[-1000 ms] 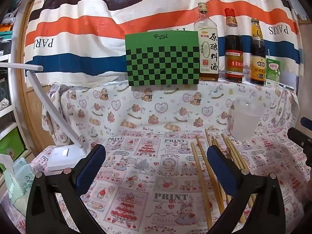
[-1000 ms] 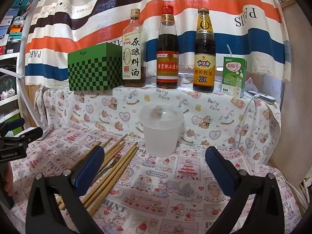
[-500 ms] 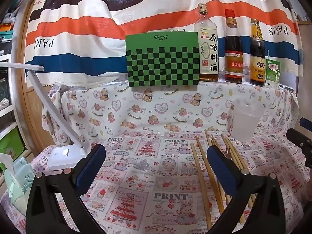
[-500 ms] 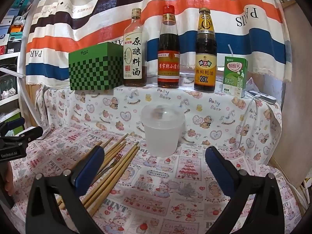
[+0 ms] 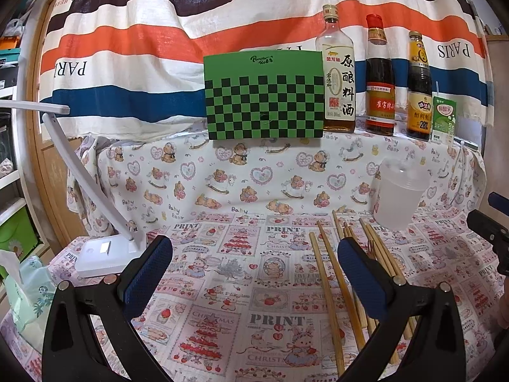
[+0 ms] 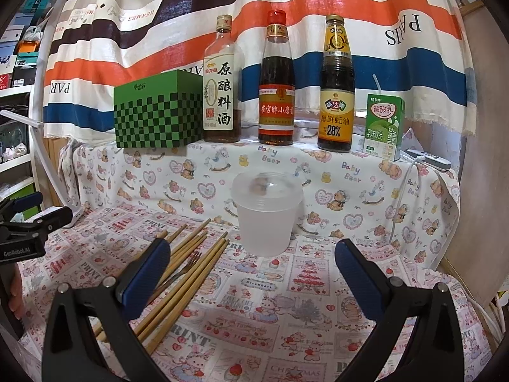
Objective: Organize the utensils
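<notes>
Several wooden chopsticks (image 5: 331, 280) lie in a loose bundle on the printed tablecloth, also seen in the right wrist view as chopsticks (image 6: 191, 264) with a small metal fork (image 6: 186, 265) among them. A translucent plastic cup (image 6: 266, 213) stands upright just beyond them; the cup (image 5: 399, 195) shows at the right of the left wrist view. My left gripper (image 5: 254, 259) hovers open above the cloth, left of the chopsticks, holding nothing. My right gripper (image 6: 251, 261) is open too, in front of the cup and empty.
On a raised ledge behind stand a green checkered box (image 5: 264, 95), three sauce bottles (image 6: 276, 79) and a green drink carton (image 6: 383, 127). A white desk lamp (image 5: 108, 251) sits at the left. A tissue pack (image 5: 28, 289) lies at the far left edge.
Both grippers have barely shifted; the right wrist view has drifted slightly, and nothing on the table has moved.
</notes>
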